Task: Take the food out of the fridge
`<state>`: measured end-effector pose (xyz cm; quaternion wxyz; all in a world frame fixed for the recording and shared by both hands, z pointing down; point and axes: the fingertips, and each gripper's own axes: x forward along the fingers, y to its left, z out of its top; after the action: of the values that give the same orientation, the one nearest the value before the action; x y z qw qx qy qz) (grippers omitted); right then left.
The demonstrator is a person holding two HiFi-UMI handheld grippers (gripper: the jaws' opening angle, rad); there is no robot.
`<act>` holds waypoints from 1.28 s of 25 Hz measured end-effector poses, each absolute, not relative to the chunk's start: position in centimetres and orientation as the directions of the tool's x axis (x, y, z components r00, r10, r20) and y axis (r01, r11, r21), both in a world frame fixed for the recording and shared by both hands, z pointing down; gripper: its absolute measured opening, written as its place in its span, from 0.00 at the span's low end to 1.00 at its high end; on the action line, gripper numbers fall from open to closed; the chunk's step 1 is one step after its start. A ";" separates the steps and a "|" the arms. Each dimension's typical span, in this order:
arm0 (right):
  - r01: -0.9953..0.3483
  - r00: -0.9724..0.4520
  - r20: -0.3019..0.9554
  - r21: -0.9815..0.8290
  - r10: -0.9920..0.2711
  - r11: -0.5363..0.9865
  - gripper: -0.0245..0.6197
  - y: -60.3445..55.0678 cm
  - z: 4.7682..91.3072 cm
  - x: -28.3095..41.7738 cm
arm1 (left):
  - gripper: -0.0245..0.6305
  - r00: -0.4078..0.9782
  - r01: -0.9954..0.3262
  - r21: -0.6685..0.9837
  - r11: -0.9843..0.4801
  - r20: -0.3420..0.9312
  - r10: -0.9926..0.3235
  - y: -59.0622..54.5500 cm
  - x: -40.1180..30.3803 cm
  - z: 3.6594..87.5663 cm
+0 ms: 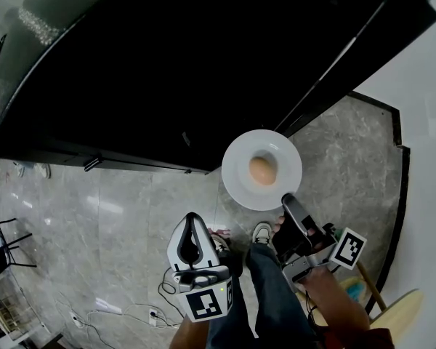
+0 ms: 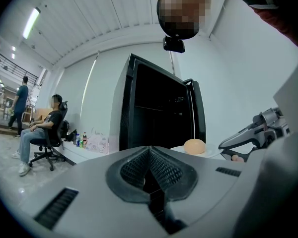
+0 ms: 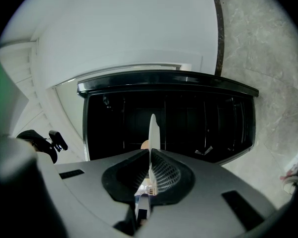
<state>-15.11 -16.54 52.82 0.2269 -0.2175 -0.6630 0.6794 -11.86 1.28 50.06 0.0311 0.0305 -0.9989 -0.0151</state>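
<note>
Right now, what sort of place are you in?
Probably an office or lab space, not a home kitchen: a black fridge stands on a stone floor, a person sits on an office chair, and a strip light runs overhead.

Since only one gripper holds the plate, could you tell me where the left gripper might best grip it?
Probably the thin rim of the plate at its left edge, coming in level from the left, opposite the right gripper clamped on the near-right rim. Only the rim fits between jaws, and the round food could roll if tilted.
</note>
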 end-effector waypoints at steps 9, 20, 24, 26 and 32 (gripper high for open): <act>0.007 -0.787 -0.040 -0.998 0.616 -0.056 0.08 -16.4 49.5 -14.8 | 0.06 -0.997 -0.051 0.048 0.998 0.057 -0.054 0.5 -11.9 47.8; -0.020 -0.774 -0.017 -0.999 0.633 -0.050 0.08 -16.4 44.3 -13.4 | 0.06 -0.998 -0.036 0.075 0.996 0.050 -0.040 -0.4 -11.9 41.8; -0.024 -0.776 -0.017 -0.998 0.631 -0.057 0.08 -16.7 42.0 -12.8 | 0.06 -0.998 -0.044 0.066 0.997 0.042 -0.047 -0.8 -11.8 39.4; -0.017 -0.773 -0.022 -0.998 0.633 -0.055 0.08 -16.8 40.5 -12.5 | 0.06 -0.998 -0.037 0.070 0.997 0.046 -0.040 -0.7 -11.4 38.3; 0.005 -0.772 -0.041 -0.998 0.634 -0.059 0.08 -16.9 36.2 -12.1 | 0.06 -0.998 -0.019 0.080 0.997 0.054 -0.023 -0.5 -10.6 35.0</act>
<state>-12.11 -16.88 36.16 0.2299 -0.2472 -0.6463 0.6843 -10.59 -0.46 35.00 0.0273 0.0104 -0.9988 -0.0399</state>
